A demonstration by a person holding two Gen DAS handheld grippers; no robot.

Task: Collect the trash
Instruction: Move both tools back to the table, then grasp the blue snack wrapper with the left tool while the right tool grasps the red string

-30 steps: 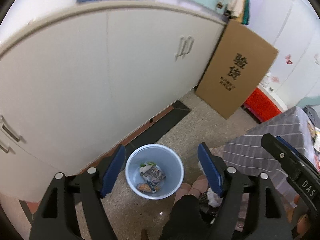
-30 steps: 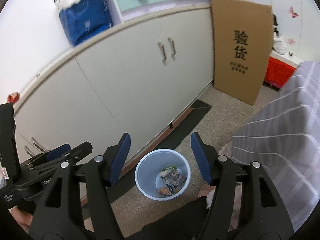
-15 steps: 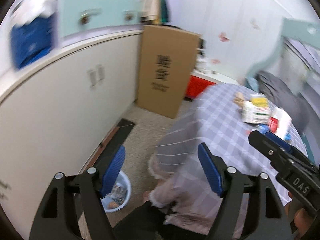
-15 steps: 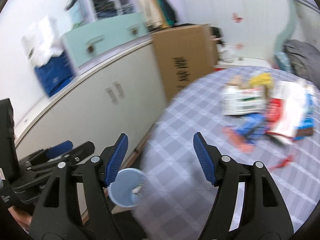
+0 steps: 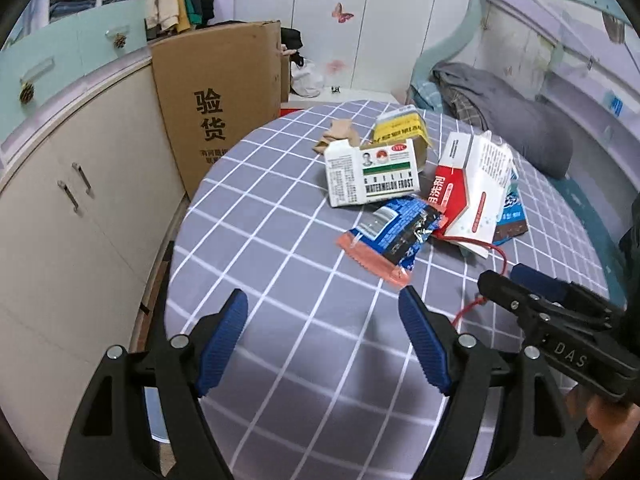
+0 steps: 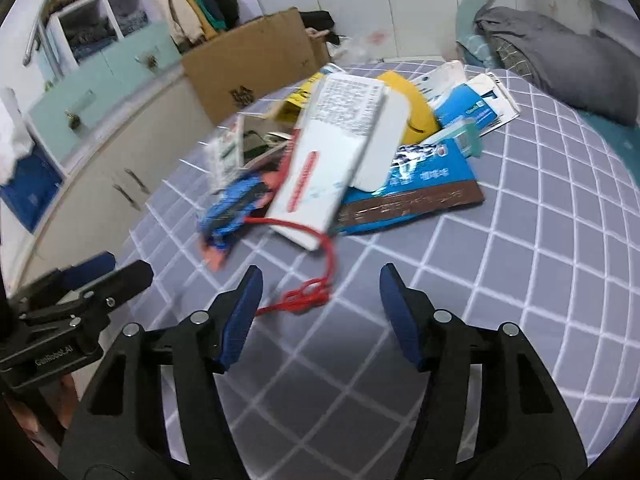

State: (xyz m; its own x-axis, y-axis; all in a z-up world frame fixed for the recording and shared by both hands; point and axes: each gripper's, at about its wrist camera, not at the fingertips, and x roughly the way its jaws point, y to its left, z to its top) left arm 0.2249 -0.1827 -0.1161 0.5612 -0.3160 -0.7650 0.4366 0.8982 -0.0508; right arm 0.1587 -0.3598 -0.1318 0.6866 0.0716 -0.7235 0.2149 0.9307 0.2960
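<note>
The left gripper (image 5: 323,334) is held with its ribbed blue pads wide apart and empty, tilted down over the grey checked bedspread (image 5: 280,264). The right gripper (image 6: 320,312) has just been narrowing, yet nothing is pinched; a tangled red cord (image 6: 308,294) lies just beyond its tips. Farther off, the trash is heaped mid-bed: a crinkled blue foil wrapper (image 5: 394,232), a flat white carton (image 5: 372,180), a yellow box (image 5: 400,130) and glossy red-and-white packaging (image 5: 468,196).
</note>
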